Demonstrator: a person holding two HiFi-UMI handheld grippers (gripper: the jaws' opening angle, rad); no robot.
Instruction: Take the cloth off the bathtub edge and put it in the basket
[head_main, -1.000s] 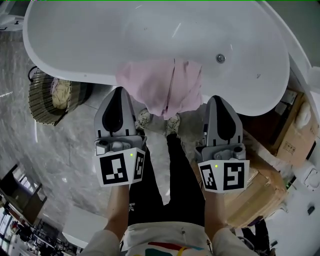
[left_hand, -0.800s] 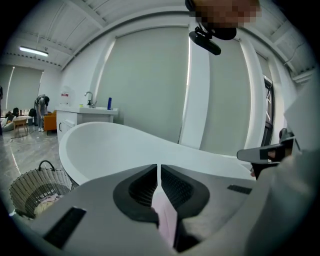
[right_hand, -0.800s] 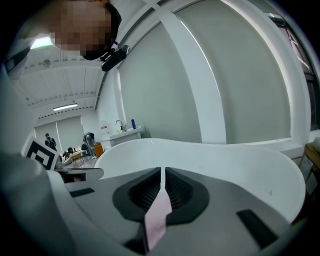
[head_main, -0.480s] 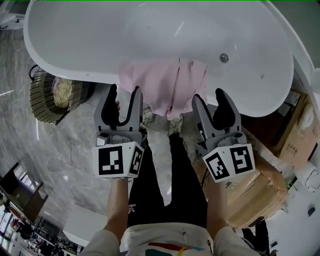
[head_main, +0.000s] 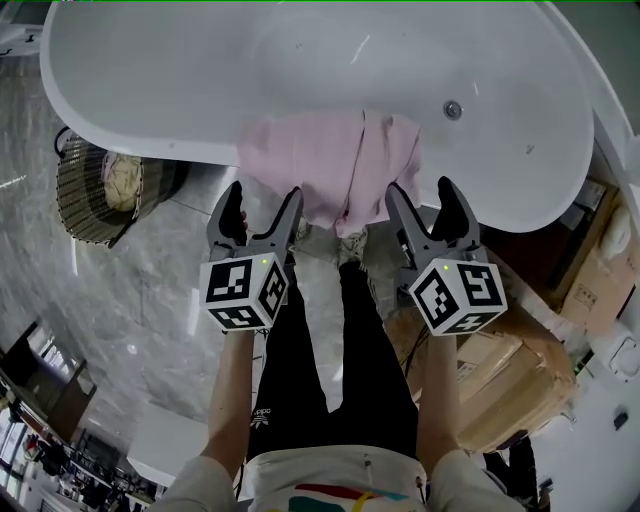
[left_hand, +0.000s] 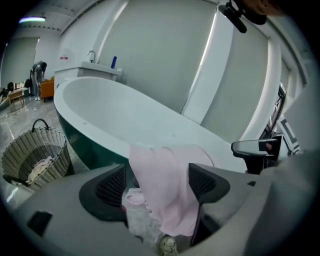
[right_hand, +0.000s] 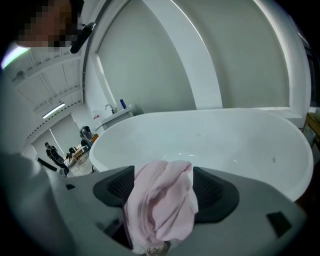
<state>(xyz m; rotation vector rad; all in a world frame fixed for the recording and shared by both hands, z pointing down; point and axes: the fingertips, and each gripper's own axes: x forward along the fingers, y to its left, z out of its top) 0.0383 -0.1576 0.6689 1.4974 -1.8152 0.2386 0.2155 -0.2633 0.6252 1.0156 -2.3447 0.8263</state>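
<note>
Our left hand-held gripper and right hand-held gripper are opening, empty; the cloth hangs just ahead on the bathtub edge, awaiting our grasp.

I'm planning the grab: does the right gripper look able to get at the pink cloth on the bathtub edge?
Probably yes. The right gripper is opening its jaws, and the pink cloth hangs over the bathtub edge just ahead, framed between them with nothing in front. It isn't gripped yet.

My left gripper jaws are opening, not touching the pink cloth on the bathtub edge that shows between them; a basket stands left.
</note>
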